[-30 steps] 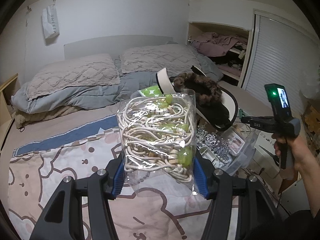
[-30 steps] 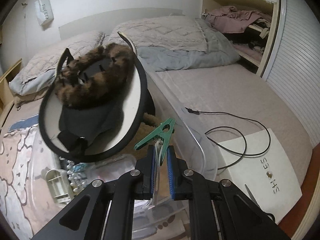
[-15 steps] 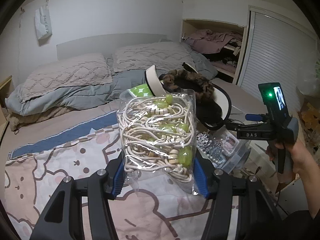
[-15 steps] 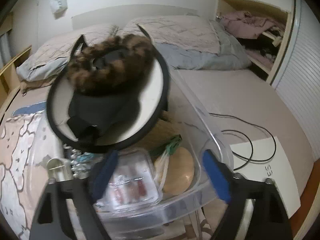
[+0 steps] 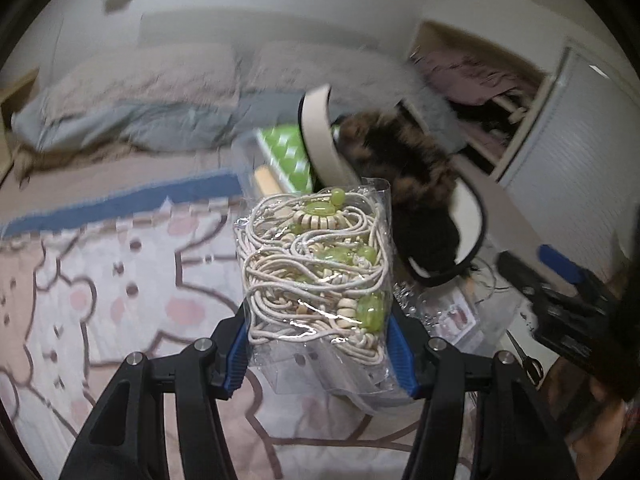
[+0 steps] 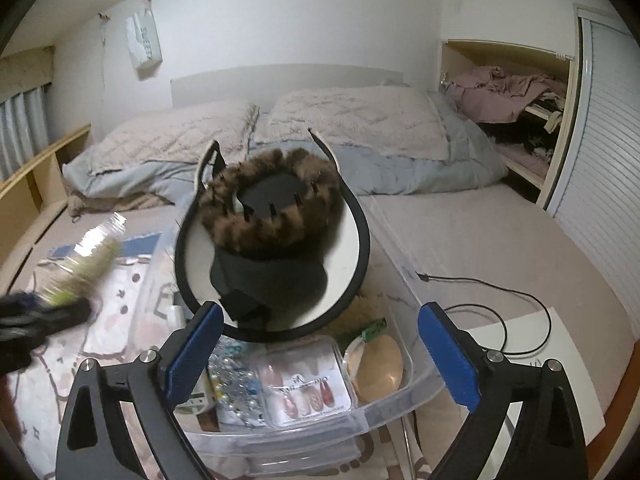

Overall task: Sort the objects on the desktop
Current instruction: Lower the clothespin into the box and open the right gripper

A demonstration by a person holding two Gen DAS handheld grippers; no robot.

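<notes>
Left gripper: the left gripper (image 5: 320, 344), lower centre of the left wrist view, has its blue-padded fingers (image 5: 237, 354) pressed against both sides of a clear plastic packet of cream cord and green beads (image 5: 318, 264); the packet stands upright between them, raised above the pink cartoon-print bedspread (image 5: 100, 300).

Same packet, other view: a blurred pale-green shape at the left edge of the right wrist view (image 6: 82, 262).

Right gripper: the right gripper (image 6: 320, 354), lower centre of its own view, has its blue pads (image 6: 450, 356) spread wide with nothing between them, poised over the near end of the bin.

Bin: a clear plastic storage bin (image 6: 416, 390) fills the middle of the right wrist view and sits on the bed.

Bin contents, upper part: a wide white headband with a black rim (image 6: 352, 256), a brown furry hair claw (image 6: 276, 200) and a dark cloth piece (image 6: 268, 276) resting on it.

Bin contents, near end: a clear case of press-on nails (image 6: 306, 384), a tan oval pad (image 6: 378, 366), a green clip (image 6: 374, 328) and a heap of silvery beads (image 6: 232, 376).

Beside the bin, lower right: a white flat box (image 6: 560, 368) with a black cable (image 6: 496, 292) lying across it.

Lower right of the left wrist view: scissors (image 5: 528, 360).
</notes>
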